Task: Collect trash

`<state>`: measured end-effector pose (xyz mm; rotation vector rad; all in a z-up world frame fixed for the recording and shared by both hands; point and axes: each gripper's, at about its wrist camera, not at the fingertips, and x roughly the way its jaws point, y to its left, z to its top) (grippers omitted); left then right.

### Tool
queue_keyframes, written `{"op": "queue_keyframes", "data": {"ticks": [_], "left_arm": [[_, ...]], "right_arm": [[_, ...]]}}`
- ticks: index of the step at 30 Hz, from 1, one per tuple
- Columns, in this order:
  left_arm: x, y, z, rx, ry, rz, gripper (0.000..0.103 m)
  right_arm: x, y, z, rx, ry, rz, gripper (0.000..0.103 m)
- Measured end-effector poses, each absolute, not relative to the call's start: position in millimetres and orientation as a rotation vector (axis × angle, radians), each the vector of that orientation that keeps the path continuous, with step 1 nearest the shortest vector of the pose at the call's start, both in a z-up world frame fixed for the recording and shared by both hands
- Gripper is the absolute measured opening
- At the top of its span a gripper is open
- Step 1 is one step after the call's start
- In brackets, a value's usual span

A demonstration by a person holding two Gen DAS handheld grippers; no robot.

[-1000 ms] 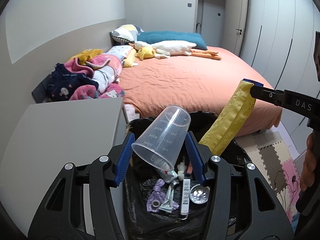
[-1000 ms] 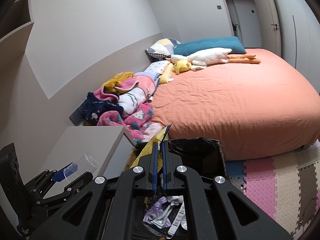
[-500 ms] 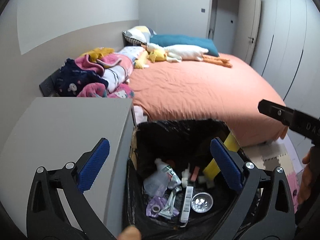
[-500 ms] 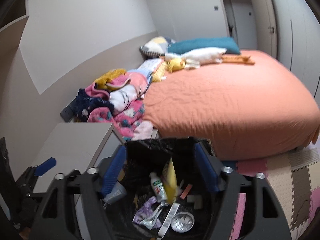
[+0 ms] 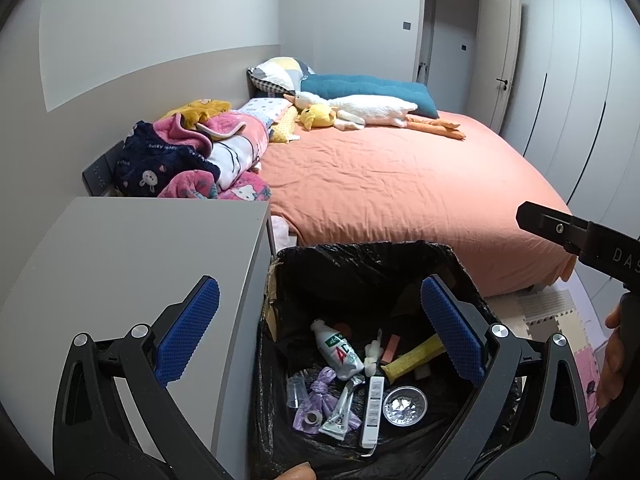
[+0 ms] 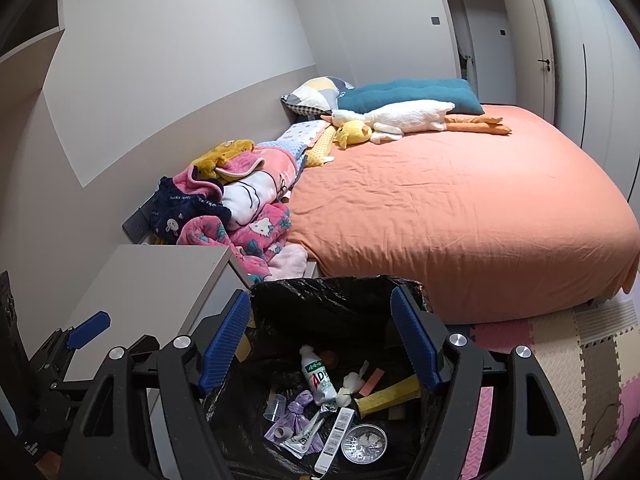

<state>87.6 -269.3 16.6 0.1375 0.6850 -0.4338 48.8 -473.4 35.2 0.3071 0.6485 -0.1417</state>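
A bin lined with a black bag (image 5: pixel 360 264) (image 6: pixel 332 300) stands between the grey bedside table and the bed. Inside lie a clear plastic cup (image 5: pixel 297 391) (image 6: pixel 275 403), a yellow wrapper (image 5: pixel 412 358) (image 6: pixel 388 396), a white bottle (image 5: pixel 338 354), a purple bag, a tube and a foil cup. My left gripper (image 5: pixel 320 328) is open and empty above the bin. My right gripper (image 6: pixel 320 338) is open and empty above the bin too. The right gripper's arm shows at the right edge of the left wrist view (image 5: pixel 580 236).
The grey bedside table (image 5: pixel 132 264) (image 6: pixel 160 280) stands left of the bin. The bed with an orange sheet (image 5: pixel 400 184) carries a pile of clothes (image 5: pixel 192 160), pillows and plush toys. Foam floor mats (image 6: pixel 560 360) lie to the right. Wardrobe doors line the far right.
Both grippers opened. The clear cup dropped from the left gripper and the yellow wrapper from the right; both now lie in the bin.
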Motion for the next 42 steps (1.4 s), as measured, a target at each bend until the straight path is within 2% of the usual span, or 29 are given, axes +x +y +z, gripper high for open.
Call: {"op": "queue_keyframes", "data": {"ticks": [42], "left_arm": [[88.0,-267.7,16.5,0.163,0.686,-0.426,0.098]], "right_arm": [[50.4,-461.5,36.9,0.297,0.657,-0.134,0.074]]}}
